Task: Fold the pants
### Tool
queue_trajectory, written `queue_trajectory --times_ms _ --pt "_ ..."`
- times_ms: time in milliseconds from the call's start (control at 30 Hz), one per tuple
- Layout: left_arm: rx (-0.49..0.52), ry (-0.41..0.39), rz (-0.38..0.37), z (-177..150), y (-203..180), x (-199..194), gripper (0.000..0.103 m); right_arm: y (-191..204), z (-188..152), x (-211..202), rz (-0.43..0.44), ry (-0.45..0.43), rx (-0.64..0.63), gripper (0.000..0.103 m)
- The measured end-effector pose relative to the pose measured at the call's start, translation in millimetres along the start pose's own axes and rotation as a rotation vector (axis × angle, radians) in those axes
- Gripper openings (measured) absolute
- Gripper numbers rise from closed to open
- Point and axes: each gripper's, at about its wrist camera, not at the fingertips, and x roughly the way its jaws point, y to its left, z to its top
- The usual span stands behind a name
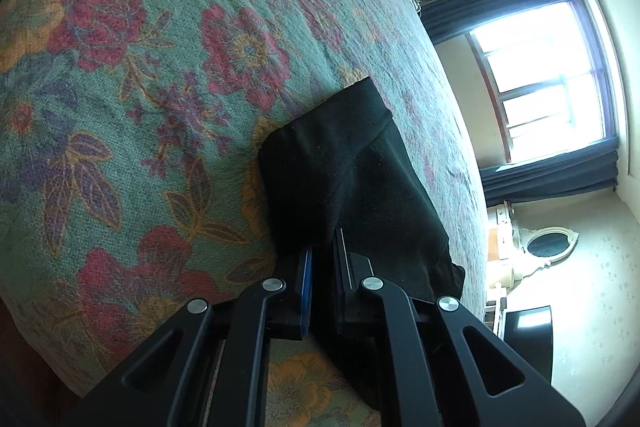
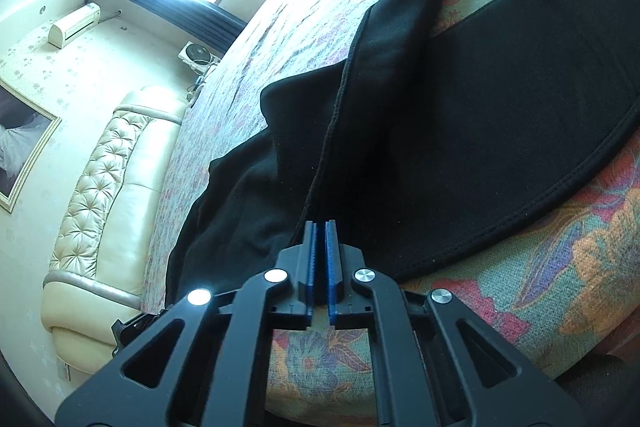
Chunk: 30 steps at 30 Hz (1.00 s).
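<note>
The pants (image 2: pixel 460 131), black, soft and limp, fill centre frame on the bed (image 2: pixel 560 287). Left claw (image 1: pixel 322 259) grips a lifted fold; right claw (image 2: pixel 321 239) is clenched on a seamed edge. Judged light and non-slippery; hold at hems or seams, since the cloth sags between grips.

The black pants (image 2: pixel 460 131) lie spread on the floral bed (image 1: pixel 140 87) near its edge. In the right wrist view one leg stretches flat and wide, the other folds narrow beside it. In the left wrist view a fold of the cloth stands lifted.
</note>
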Motion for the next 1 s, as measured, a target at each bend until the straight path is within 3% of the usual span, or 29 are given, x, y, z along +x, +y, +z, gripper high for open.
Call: queue_trajectory --times_ms 67,167,300,333,367,433,600,800,900,933,1000 --pt "0.001 0.004 0.000 1 -1 2 0.009 7 8 2 -0.024 -0.020 -0.005 0.055" --pt "0.010 0.008 0.001 2 -5 4 0.009 17 17 17 -0.066 0.001 -0.016 0.060" --pt "0.005 0.010 0.001 5 -9 8 0.009 23 19 47 -0.138 0.063 -0.040 0.057" --pt "0.006 0.011 0.000 5 -9 9 0.009 22 18 51 -0.147 0.062 -0.046 0.030" --pt "0.007 0.011 -0.002 7 -11 10 0.009 19 16 52 -0.151 0.059 -0.053 0.011" --pt "0.006 0.013 -0.007 9 -11 11 0.009 12 13 49 -0.133 0.045 -0.037 0.009" --pt "0.002 -0.007 0.003 9 -10 6 0.009 2 1 23 -0.070 -0.008 0.005 0.008" --pt "0.026 -0.001 0.000 10 -1 8 0.008 -30 -18 26 -0.034 0.020 0.084 0.009" --pt "0.041 -0.004 -0.027 12 -3 2 0.008 -22 -11 10 -0.067 -0.012 0.053 0.026" --pt "0.066 -0.011 -0.017 13 -5 -2 0.010 -16 -6 -1 -0.089 -0.043 0.012 0.027" --pt "0.139 -0.057 0.039 13 -12 -14 0.011 1 15 -22 -0.163 -0.122 -0.091 0.039"
